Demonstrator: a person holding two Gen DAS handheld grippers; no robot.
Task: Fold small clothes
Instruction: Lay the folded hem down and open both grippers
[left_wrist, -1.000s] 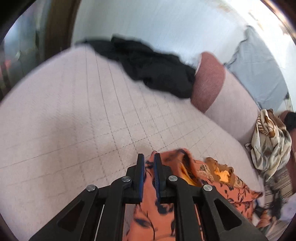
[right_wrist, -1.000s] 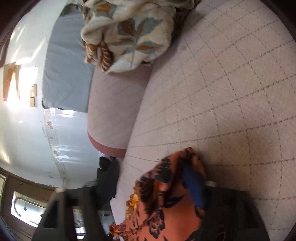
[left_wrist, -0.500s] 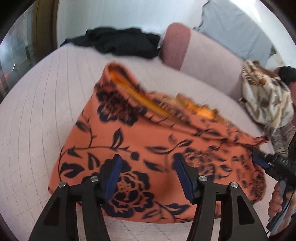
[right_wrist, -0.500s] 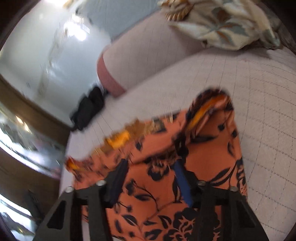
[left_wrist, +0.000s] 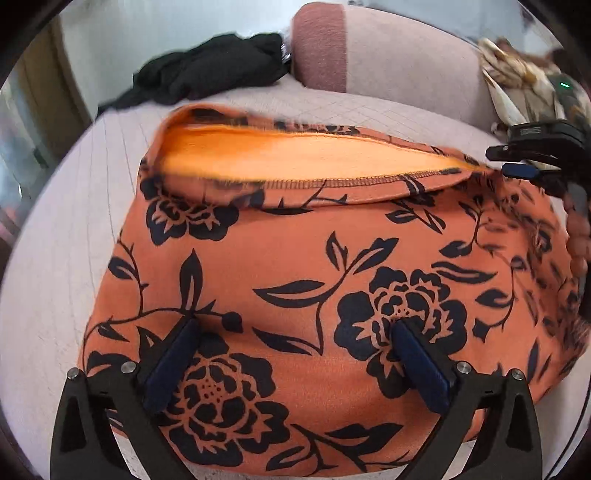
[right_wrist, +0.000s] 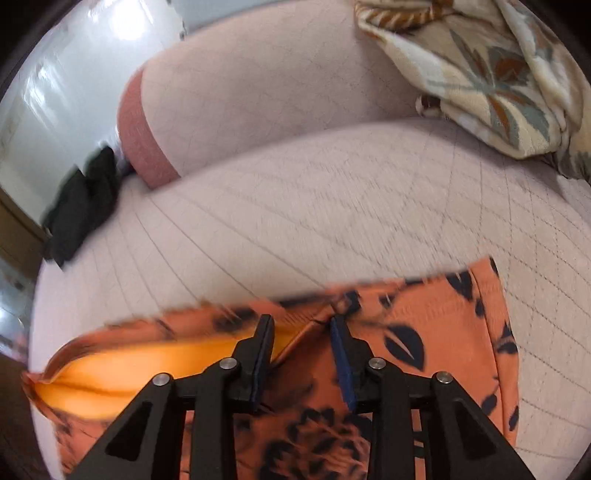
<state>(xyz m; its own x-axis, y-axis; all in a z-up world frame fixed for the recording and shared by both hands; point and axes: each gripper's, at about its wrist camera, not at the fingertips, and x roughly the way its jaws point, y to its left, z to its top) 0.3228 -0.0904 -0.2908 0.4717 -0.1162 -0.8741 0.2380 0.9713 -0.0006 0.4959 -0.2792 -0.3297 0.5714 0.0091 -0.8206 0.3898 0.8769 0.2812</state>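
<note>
Orange garment (left_wrist: 314, 266) under left tool (left_wrist: 295, 332), apart; right tool (right_wrist: 303, 325) closing, fabric btwn, unclamped.

Both fisheye cameras are riding on the handheld grippers and looking steeply down along their fingers at a pale quilted bed (left_wrist: 55, 236). The left wrist view is hovering close over the orange floral garment (left_wrist: 295, 266), which is filling most of its frame, and is facing toward a pink bolster (left_wrist: 388, 48) at 12 o'clock, with a black garment (left_wrist: 210, 70) at 11 o'clock. The right wrist view is sitting just as near, catching the orange cloth (right_wrist: 424, 332) only along 6 o'clock. Both views are sharing the bolster (right_wrist: 258, 92), the black garment (right_wrist: 85, 199) at 9 o'clock here, and a leaf-print blanket (right_wrist: 487, 70) at 1 o'clock.
</note>
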